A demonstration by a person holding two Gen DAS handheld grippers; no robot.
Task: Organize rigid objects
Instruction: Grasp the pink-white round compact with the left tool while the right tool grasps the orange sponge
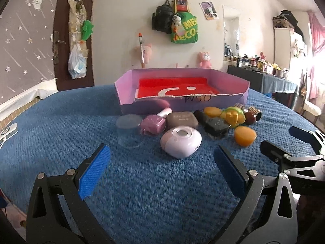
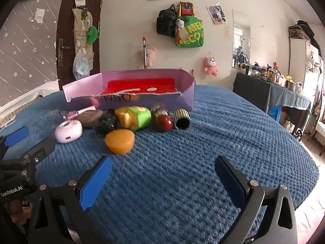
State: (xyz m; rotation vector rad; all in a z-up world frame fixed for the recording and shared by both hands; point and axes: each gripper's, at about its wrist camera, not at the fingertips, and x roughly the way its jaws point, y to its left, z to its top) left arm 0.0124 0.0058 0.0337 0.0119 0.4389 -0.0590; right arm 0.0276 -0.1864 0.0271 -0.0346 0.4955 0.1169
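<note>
Two claws hover spread and empty above the blue bedspread (image 1: 61, 126): left claw (image 1: 162, 158), then right claw (image 2: 162, 168). Ahead, a clear jar (image 1: 129, 127), lilac case (image 1: 180, 142) and orange puck (image 2: 119, 141) lie before the purple box (image 1: 130, 103).

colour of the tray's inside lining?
Red lining sheet with white markings; clearest in left wrist view.

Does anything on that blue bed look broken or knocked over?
Yes. The purple box has a ragged, torn front edge. In front of it, the pink nail polish bottle and the black cylinder lie on their sides in the clutter. Nothing looks spilled.
</note>
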